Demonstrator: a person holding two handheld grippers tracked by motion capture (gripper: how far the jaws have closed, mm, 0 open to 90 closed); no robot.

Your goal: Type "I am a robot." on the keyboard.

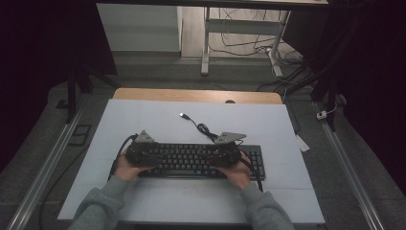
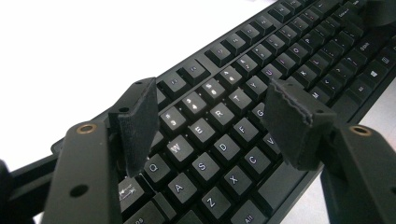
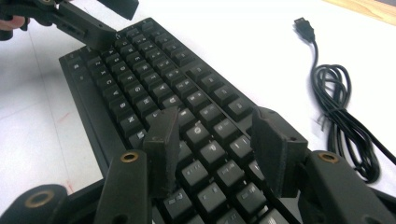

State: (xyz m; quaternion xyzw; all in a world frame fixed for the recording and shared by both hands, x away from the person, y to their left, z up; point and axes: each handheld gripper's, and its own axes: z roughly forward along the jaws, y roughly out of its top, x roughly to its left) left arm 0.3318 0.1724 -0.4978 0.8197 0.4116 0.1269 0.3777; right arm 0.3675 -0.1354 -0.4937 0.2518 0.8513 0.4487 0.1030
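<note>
Nearest, two grey sleeves come in from the bottom edge of the high view, and a hand on each side holds a gripper low over a black keyboard. The keyboard lies flat across the near middle of a white mat, long side facing the person.

Left gripper hovers over the letter keys at the keyboard's left end, jaws spread apart with nothing between them; keys Q, W, E, A, S, D show in the gap. Right gripper hangs over the right half of the keys, jaws likewise parted and empty. Both point inward toward each other, forearms angled in from the sides. I cannot tell whether any jaw tip touches a key.

Judging by looks, the keyboard is a stiff, light plastic slab with loose-feeling keycaps; the plain front and back edges or the short ends seem the safer places to pinch, not the keys.

Farther back, its black cable lies coiled on the mat, ending in a free USB plug. Beyond is a wooden table edge.
</note>
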